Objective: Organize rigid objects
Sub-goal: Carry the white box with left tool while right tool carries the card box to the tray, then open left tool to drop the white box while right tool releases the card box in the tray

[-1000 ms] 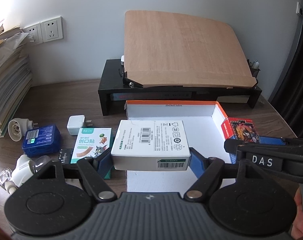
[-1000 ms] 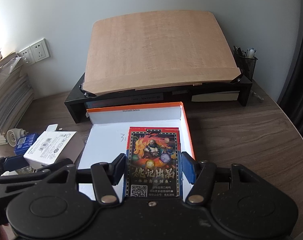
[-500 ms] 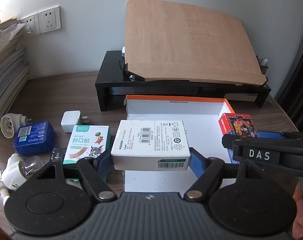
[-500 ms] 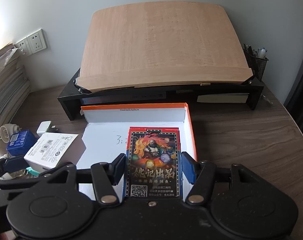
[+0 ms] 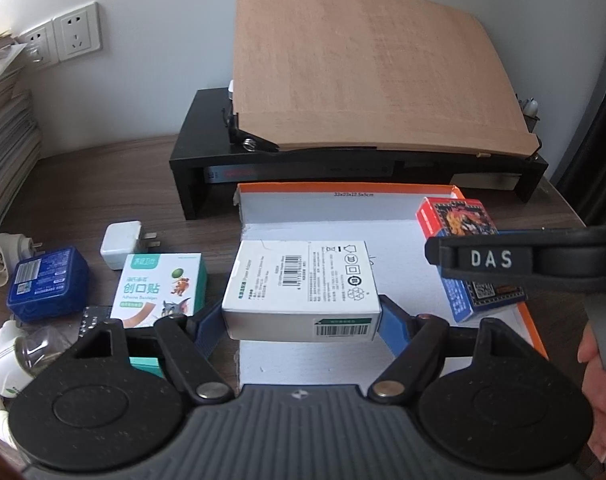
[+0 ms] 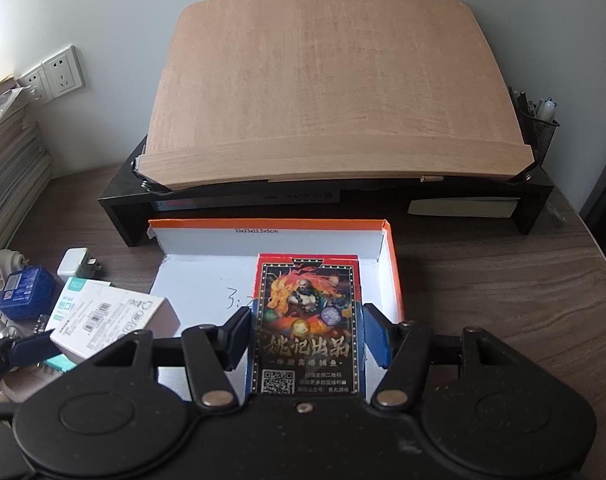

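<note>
Wood-grain desk (image 6: 483, 280) meets a white wall (image 5: 151, 72). My left gripper (image 5: 301, 316) clamps the white box (image 5: 299, 288), my right gripper (image 6: 306, 338) the card box (image 6: 307, 320); its lower end is hidden.

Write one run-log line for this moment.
left hand-held gripper: shut on white barcode carton | right hand-held gripper: shut on red-and-black card box | both over orange-rimmed tray

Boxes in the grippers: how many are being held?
2. The white box is clamped in the left gripper, over the tray's left part. The card box is clamped in the right gripper, over its right side.
</note>
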A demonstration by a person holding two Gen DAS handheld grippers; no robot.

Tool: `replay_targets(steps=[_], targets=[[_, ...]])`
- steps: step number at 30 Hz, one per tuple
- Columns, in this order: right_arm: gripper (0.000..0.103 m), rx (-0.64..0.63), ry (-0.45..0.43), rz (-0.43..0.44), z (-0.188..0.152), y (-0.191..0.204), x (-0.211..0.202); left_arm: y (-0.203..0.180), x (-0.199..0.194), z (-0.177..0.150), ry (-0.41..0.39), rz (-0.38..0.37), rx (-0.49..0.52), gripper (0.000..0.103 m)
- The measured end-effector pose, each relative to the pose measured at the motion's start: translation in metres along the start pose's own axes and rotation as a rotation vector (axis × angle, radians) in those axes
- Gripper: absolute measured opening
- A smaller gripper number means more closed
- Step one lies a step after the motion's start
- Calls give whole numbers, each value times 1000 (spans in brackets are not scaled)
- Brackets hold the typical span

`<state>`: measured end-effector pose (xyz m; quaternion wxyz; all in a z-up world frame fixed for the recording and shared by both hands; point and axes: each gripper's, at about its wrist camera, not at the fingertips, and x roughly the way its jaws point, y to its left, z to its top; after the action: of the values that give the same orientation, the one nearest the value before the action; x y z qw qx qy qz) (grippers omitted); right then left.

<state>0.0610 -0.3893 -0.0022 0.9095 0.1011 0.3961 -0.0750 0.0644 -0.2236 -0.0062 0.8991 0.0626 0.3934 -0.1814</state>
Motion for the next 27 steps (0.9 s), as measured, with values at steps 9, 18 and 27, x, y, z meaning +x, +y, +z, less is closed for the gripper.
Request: replay_targets(steps=[9, 18, 27], targets=[[72, -13, 27, -24, 9, 0, 19, -4, 13, 3, 10, -8, 9, 79], [72, -18, 42, -39, 16, -2, 32, -5, 36, 17, 14, -10, 16, 79], [78, -1, -20, -81, 23, -3, 22, -16, 43, 28, 17, -84, 22, 91]])
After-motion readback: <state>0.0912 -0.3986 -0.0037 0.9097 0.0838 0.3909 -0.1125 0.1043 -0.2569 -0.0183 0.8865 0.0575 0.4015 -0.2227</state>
